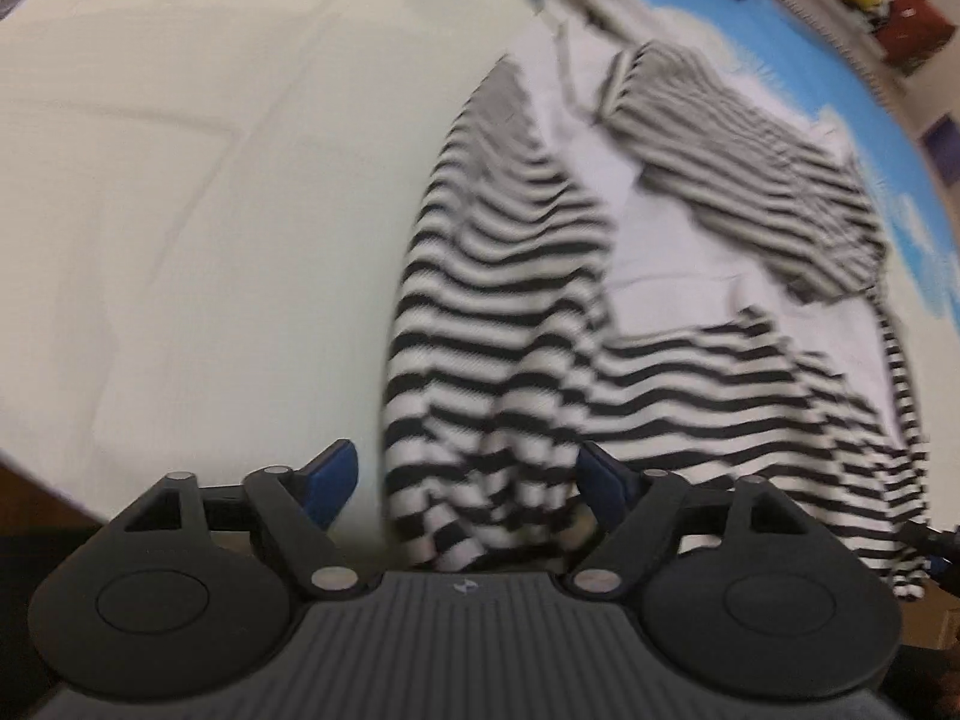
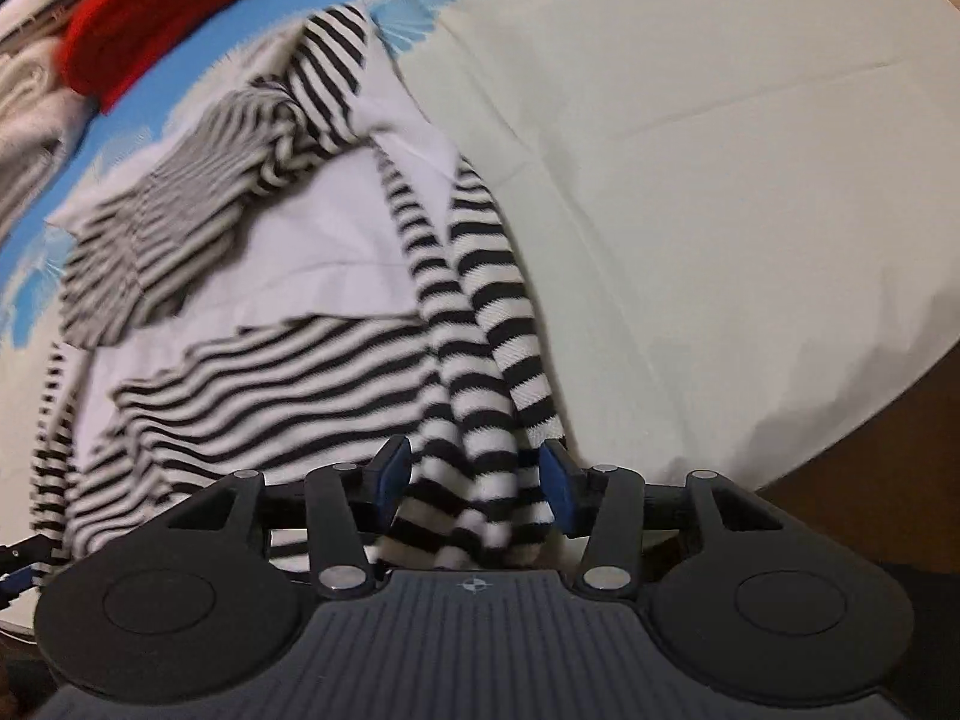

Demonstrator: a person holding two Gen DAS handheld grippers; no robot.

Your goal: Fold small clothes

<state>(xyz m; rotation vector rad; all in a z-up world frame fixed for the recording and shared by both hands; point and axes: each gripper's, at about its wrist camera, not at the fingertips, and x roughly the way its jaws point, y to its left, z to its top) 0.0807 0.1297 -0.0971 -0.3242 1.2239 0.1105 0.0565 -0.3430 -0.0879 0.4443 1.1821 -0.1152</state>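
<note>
Surface: a cream sheet (image 1: 180, 210) with blue fan prints along its far edge is covering what is looking like a bed; its near edge is showing at the lower corners of both views.

Garment: a black-and-white striped garment (image 1: 516, 312) with a white panel is lying rumpled on the sheet, one sleeve bunched toward the far side, the striped hem running down toward both cameras.

Left gripper: the left gripper (image 1: 465, 486) is sitting at the near edge of the garment, its jaws standing fairly wide, with a gathered fold of striped cloth hanging between the blue pads (image 1: 333, 474); whether the pads are pressing the cloth, I cannot tell.

Right gripper: the right gripper (image 2: 474, 483) is sitting at another part of the hem, its jaws narrower, with a thick bundle of striped cloth (image 2: 474, 420) filling the gap and touching both pads.

Background: a red fabric item (image 2: 174, 6) is lying beyond the garment at the far side.

Blur: both views are smearing, so fine detail is being lost.
</note>
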